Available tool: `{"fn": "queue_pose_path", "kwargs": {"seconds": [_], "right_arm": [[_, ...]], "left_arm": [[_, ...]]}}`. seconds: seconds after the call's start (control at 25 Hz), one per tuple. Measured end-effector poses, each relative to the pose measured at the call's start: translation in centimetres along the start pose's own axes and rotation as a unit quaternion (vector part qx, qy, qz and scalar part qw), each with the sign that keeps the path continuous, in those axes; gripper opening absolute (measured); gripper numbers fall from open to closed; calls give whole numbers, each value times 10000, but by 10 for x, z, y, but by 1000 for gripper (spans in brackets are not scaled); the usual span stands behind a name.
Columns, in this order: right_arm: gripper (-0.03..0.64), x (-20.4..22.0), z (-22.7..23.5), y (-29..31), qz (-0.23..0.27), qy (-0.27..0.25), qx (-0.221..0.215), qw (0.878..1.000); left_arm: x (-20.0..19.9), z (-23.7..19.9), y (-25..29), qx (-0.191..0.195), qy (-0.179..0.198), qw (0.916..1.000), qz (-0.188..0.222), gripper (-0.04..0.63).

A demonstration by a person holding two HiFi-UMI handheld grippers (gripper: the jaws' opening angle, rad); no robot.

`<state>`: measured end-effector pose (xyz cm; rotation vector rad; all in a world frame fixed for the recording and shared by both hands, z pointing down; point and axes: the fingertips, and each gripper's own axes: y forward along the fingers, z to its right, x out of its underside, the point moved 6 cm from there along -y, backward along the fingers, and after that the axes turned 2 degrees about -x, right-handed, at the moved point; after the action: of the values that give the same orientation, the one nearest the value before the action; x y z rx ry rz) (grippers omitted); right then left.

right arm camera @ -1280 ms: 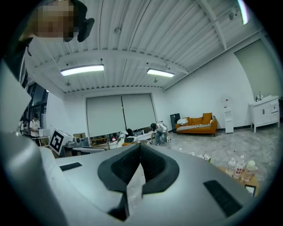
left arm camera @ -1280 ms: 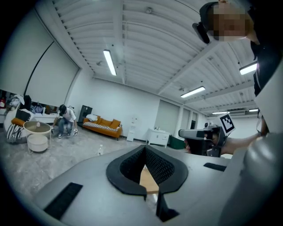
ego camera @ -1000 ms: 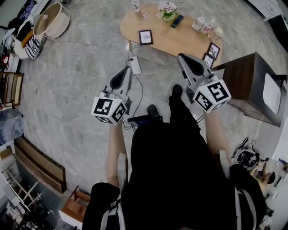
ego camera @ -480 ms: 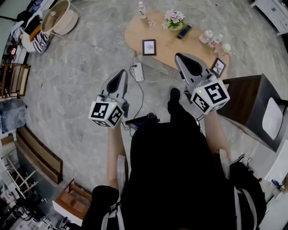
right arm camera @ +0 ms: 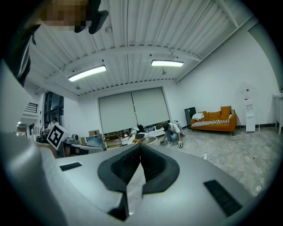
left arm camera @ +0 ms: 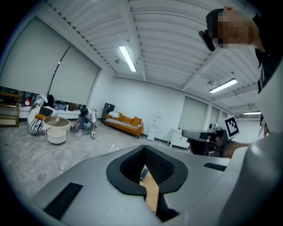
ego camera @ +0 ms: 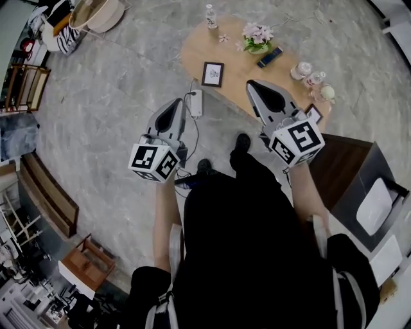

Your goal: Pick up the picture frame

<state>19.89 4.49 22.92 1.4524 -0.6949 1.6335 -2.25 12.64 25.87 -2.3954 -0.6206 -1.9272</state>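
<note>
**Picture frame** [ego camera: 212,74]: small and dark-edged. It sat on the left part of the oval wooden table [ego camera: 234,71], untouched and apart from both tools.

**Left gripper** [ego camera: 174,106]: jaws pressed together with nothing between them. It was held over the grey floor on the near side of the table, nose aimed towards the table.

**Right gripper** [ego camera: 255,88]: jaws likewise pressed together and empty. Its tip was over the table's near edge, to the right of the picture frame.

**Also on the table:**
- a pot of pink flowers [ego camera: 258,38]
- a dark handset [ego camera: 269,56] just beside the pot
- a clear bottle [ego camera: 210,16] at the far left edge
- a second frame [ego camera: 314,114] at the right end

**On the floor:** a white power strip [ego camera: 196,103] lay just beside the left gripper's tip. A dark wooden cabinet [ego camera: 343,170] stood to the right.
</note>
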Motion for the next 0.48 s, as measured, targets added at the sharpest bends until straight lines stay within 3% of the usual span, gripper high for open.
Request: {"fn": "queue_pose_path", "kwargs": {"seconds": [0.48], "right_arm": [[12, 16, 22, 22, -198, 144, -216, 9995]], "left_arm": [[11, -17, 23, -231, -182, 9992, -272, 12]]}}
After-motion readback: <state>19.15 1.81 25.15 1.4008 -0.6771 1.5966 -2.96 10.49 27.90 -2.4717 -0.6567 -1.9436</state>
